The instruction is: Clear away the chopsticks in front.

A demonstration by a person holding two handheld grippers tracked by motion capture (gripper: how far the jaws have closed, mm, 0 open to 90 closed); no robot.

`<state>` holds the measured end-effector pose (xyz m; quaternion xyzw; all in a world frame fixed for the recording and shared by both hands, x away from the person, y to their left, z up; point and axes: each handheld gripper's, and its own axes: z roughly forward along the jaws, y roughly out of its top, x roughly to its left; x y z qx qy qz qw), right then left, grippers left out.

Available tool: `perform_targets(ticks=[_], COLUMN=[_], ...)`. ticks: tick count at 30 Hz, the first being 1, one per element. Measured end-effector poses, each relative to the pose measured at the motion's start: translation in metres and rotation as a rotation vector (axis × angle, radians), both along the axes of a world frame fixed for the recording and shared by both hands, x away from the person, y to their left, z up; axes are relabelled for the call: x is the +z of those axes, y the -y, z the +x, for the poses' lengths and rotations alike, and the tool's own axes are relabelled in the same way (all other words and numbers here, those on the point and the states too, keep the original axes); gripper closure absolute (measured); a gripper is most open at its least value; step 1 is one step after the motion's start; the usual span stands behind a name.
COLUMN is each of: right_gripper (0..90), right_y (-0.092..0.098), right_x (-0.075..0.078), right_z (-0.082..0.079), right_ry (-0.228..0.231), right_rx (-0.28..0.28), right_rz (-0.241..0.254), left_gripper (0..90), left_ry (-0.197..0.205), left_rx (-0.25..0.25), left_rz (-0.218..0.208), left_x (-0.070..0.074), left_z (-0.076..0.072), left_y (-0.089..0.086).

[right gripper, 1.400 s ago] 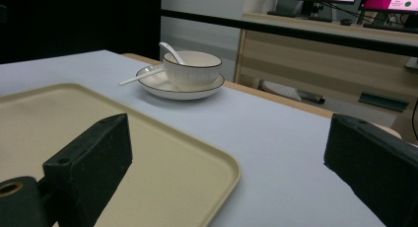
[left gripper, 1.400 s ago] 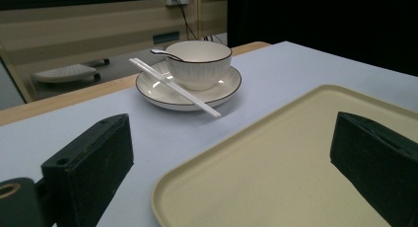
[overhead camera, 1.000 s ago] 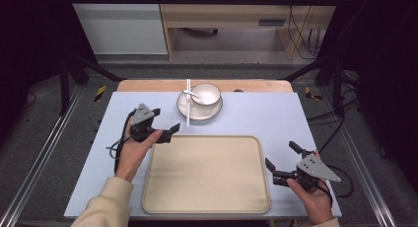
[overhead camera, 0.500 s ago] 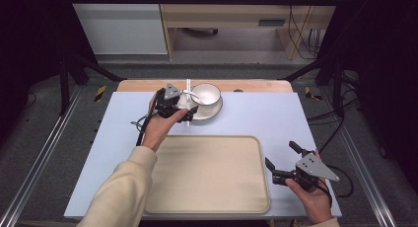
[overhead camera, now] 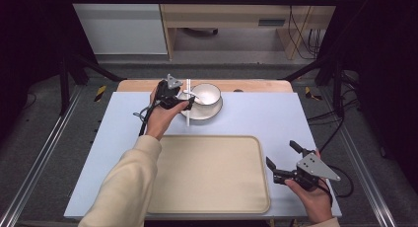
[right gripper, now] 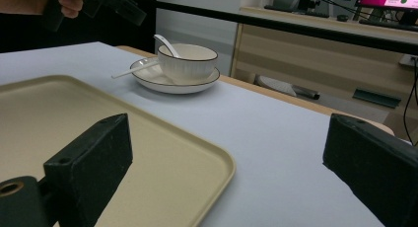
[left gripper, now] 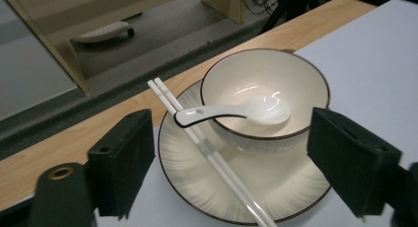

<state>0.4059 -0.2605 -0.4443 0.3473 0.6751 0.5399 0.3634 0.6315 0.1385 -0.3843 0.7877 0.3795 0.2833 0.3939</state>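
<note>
1. The step in hand looks like a reach for the tableware at the far edge of the tabletop [overhead camera: 256, 118]: the left gripper [overhead camera: 190, 102] hangs over the near-left rim of the plate [overhead camera: 209, 113], beside the bowl [overhead camera: 207, 94].

2. The things it reaches for: the bowl [left gripper: 266, 96] stands on the plate [left gripper: 207, 182]. A white spoon [left gripper: 231, 113] lies with its scoop in the bowl and its handle out over the rim. A pair of white chopsticks [left gripper: 207, 153] lies across the plate's left part, passing under the spoon handle.

3. Left jaws: apart, and they have just been closing a little. In the left gripper view they flank the plate, with the chopsticks and spoon handle between them, but the pads press on nothing yet.

4. Right gripper [overhead camera: 282, 160]: it rests at the near right of the tabletop, just beside the right edge of the beige tray [overhead camera: 212, 172]. Its jaws stand wide apart, holding nothing.

5. Judgement on the next move: the left gripper needs to lower and settle on one thing, most likely the chopsticks or the spoon handle, before the jaws close. Both are thin and crossed, so the pads need to line up across the chosen piece without nudging the other.

6. The tray is bare and seems the likely place to set things.
</note>
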Motion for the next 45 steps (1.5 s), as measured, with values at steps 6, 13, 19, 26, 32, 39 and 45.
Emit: perform_targets(ticks=[6,13,19,26,32,39,45], right_gripper=[4.9,5.6,5.7,6.1,6.2,6.4,6.5], right_y=[0.0,-0.001,0.0,0.0,0.0,0.002,0.002], right_x=[0.0,0.0,0.0,0.0,-0.001,-0.001,-0.001], right_z=[0.0,0.0,0.0,0.0,0.0,0.001,0.001], right_ry=[0.001,0.003,0.002,0.002,-0.002,-0.006,-0.009], right_rx=[-0.002,0.004,0.0,-0.003,-0.002,-0.008,-0.005], right_rz=[0.0,-0.002,-0.004,-0.003,-0.009,-0.005,-0.009], left_gripper=[27.1,32.5,36.4,49.0,53.5,55.6,58.3], left_ry=[-0.019,-0.068,-0.073,-0.101,-0.142,-0.178,-0.175], left_rx=[0.053,0.074,0.108,0.133,0.181,0.187,0.191], left_rz=[0.013,0.043,0.044,0.044,0.049,0.025,0.029], left_x=[-0.01,-0.023,-0.023,-0.028,-0.041,-0.054,-0.058], left_z=[0.009,0.014,0.016,0.018,0.023,0.024,0.024], left_y=[-0.003,-0.001,-0.002,0.002,0.006,0.01,0.013])
